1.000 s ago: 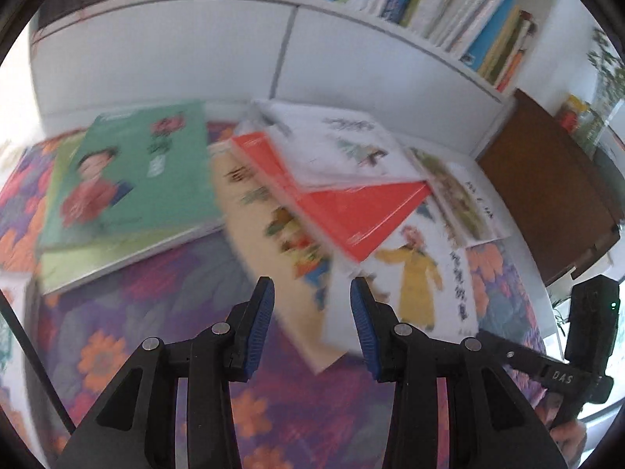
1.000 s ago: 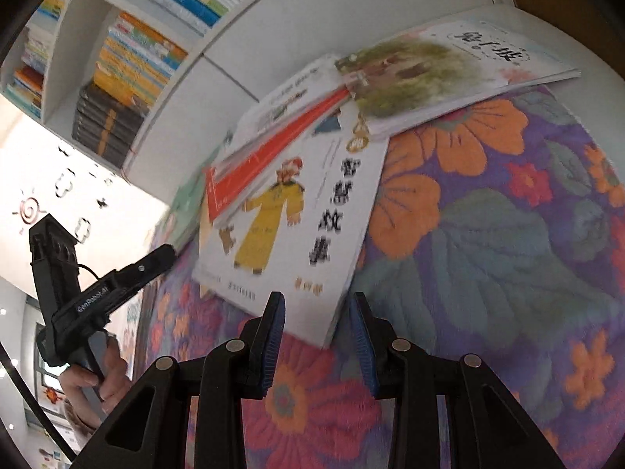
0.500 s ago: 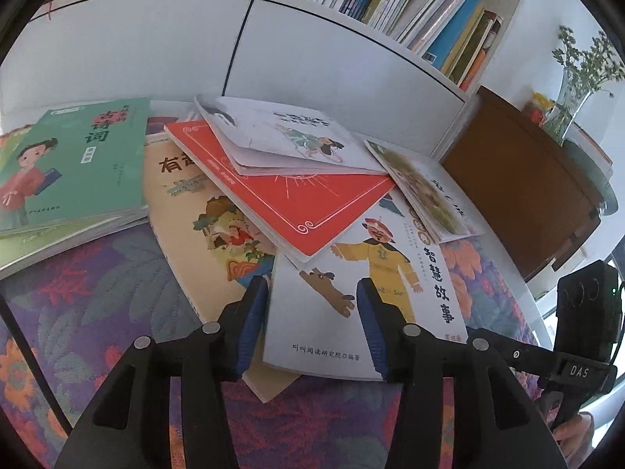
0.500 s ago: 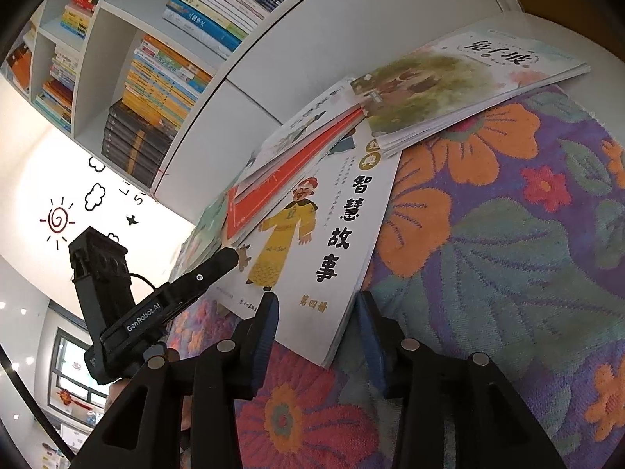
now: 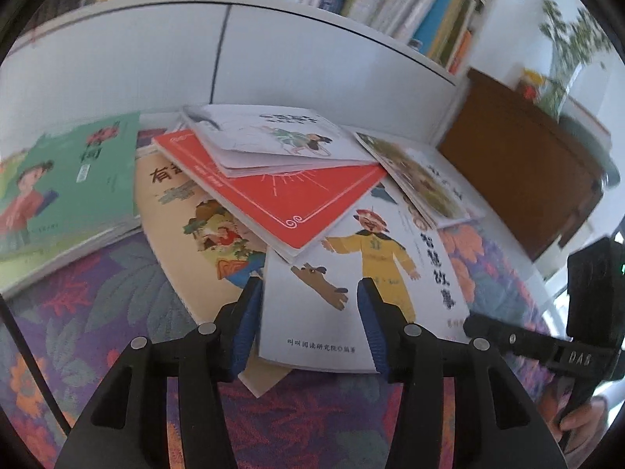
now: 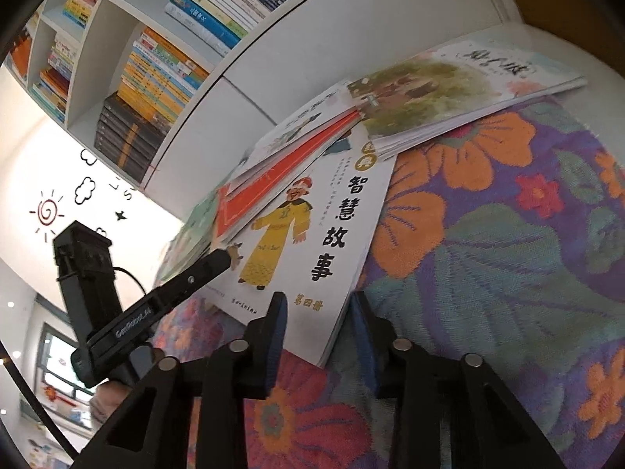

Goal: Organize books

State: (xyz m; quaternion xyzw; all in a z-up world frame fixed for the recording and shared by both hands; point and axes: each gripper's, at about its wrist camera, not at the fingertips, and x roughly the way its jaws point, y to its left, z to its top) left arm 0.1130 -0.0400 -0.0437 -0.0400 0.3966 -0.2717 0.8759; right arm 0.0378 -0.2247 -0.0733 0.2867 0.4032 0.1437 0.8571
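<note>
Books lie fanned in a loose overlapping heap on a flowered cloth (image 5: 117,293), in front of a white cabinet (image 5: 156,58).

From the left wrist, the left gripper (image 5: 308,320) hangs over the near edge of the white storybook (image 5: 332,312), the one with a yellow-robed figure. Its jaws have just been opening and now stand partly apart, astride the book's lower left part without pressing it. A red book (image 5: 281,195) overlaps the storybook's top corner, a pale book (image 5: 273,136) sits on that, and a tan book (image 5: 187,211) and a green book (image 5: 70,179) lie to the left.

From the right wrist, the right gripper (image 6: 318,336) straddles the storybook's near right corner (image 6: 328,336), jaws just closing but narrow and not yet touching.

These look like thin, floppy paperbacks with glossy, probably slick covers. Pinching near the spine or a free corner seems best, since the red book pins the far end.
</note>
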